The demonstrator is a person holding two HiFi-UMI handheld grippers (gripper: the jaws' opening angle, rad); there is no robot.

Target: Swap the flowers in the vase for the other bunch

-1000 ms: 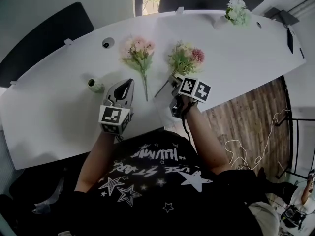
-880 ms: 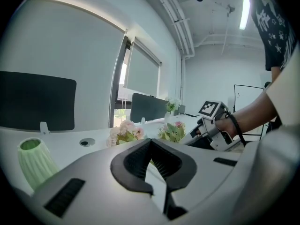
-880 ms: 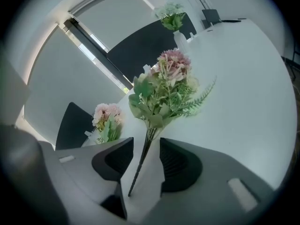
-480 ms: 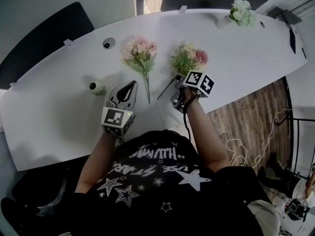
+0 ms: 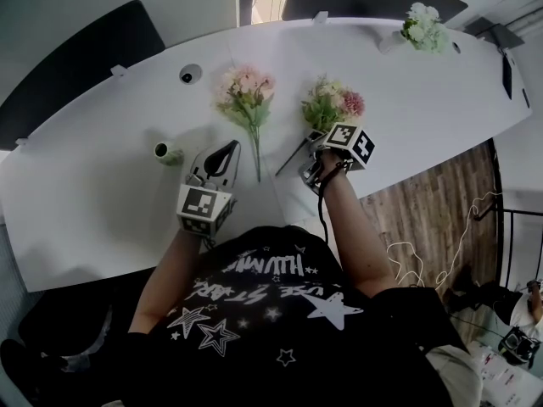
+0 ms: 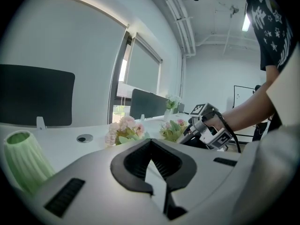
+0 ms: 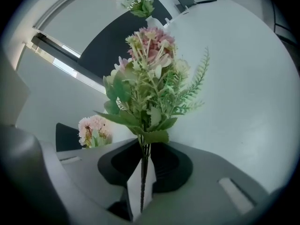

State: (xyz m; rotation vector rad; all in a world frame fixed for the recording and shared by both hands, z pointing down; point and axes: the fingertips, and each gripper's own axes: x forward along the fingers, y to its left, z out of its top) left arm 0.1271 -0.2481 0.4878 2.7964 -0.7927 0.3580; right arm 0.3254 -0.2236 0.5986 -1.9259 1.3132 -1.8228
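The right gripper (image 5: 314,137) has dropped onto the mixed bunch (image 5: 331,104) at centre, fingers just closing on its stem. The left gripper (image 5: 229,147) has fingers pressed together, empty. The bench (image 5: 102,193) holds three bunches, pink bunch (image 5: 244,87) centre-left, white bunch (image 5: 424,25) upper right; one green vase (image 5: 167,152) left

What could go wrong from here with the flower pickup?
Right tool, whose jaws have just been closing on the thin stem of the green-and-pink flower bunch, pinches only at its tips: the top-heavy bunch may swivel or slip. The small green ribbed vase stands unsupported, with the left tool shut and apart from it: insertion may tip it.
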